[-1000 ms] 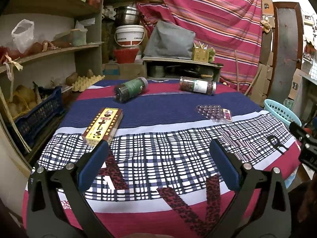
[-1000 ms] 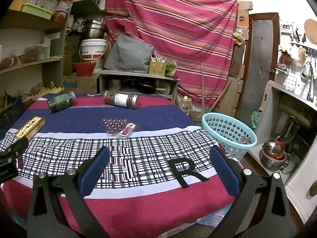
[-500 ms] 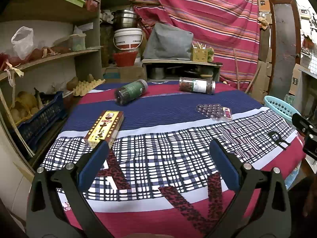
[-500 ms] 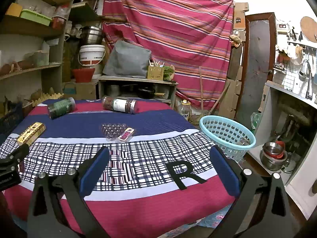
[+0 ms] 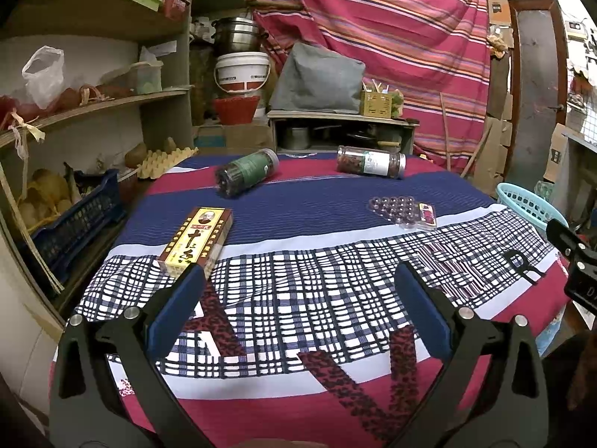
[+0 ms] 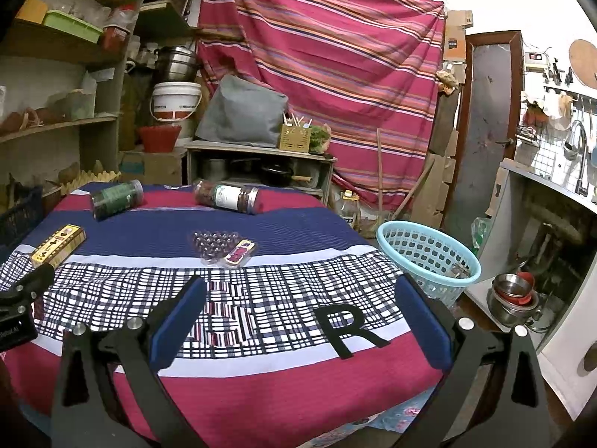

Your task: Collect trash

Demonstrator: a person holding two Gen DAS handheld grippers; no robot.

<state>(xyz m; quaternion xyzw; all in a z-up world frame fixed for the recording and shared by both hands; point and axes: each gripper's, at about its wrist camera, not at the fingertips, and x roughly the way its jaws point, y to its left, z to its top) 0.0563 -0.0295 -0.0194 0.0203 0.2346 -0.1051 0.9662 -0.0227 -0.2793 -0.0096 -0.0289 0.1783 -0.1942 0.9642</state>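
Both the left gripper (image 5: 298, 310) and right gripper (image 6: 298, 313) hover spread, holding nothing. The yellow box (image 5: 196, 239) lies just ahead of the left gripper's left finger; the blue basket (image 6: 429, 257) stands ahead-right of the right gripper.

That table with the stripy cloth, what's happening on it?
Someone is about to tidy up trash. They hold a left hand-held gripper and a right hand-held gripper, both open and empty, above the near edge of the table. Nothing has been picked up yet. On the cloth lie a yellow box, a green-label jar, a white-label jar and a clear plastic tray. A light blue basket waits beside the table's right side.
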